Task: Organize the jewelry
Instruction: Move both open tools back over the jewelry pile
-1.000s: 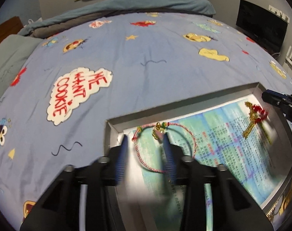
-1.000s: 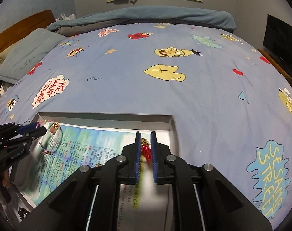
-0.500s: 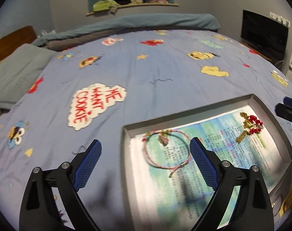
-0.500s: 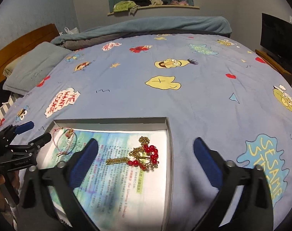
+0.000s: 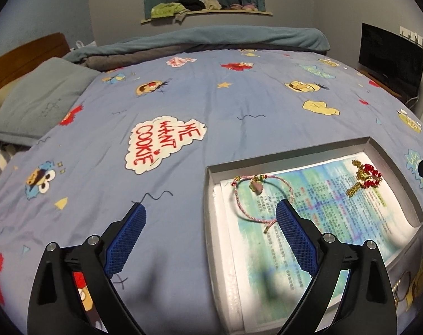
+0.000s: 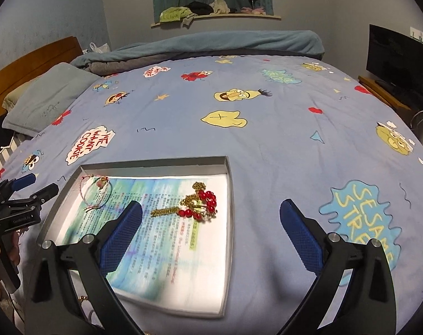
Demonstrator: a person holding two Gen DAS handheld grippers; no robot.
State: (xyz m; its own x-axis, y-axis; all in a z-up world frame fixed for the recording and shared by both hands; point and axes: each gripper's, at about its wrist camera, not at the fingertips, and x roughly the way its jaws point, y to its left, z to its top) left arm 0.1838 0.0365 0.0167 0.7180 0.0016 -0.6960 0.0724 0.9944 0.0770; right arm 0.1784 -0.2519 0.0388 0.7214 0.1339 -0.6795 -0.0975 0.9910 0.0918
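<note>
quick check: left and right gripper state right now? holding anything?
Left gripper: open, holding nothing; the pink cord bracelet lies loose in the tray.
Right gripper: open, holding nothing; the red-bead gold piece lies in the tray.

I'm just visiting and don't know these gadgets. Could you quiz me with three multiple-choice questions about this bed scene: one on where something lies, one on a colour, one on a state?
1. Where does the cord bracelet lie?
A. in the grey tray
B. on the pillow
C. on the shelf

2. What colour are the beads on the gold chain piece?
A. green
B. red
C. white

3. How do the jaws of the right gripper stand?
A. clamped on the beads
B. shut on nothing
C. wide open, holding nothing

Answers: 1 A, it rests on the printed paper inside the tray. 2 B, a red cluster shows. 3 C, the blue pads stand far apart.
</note>
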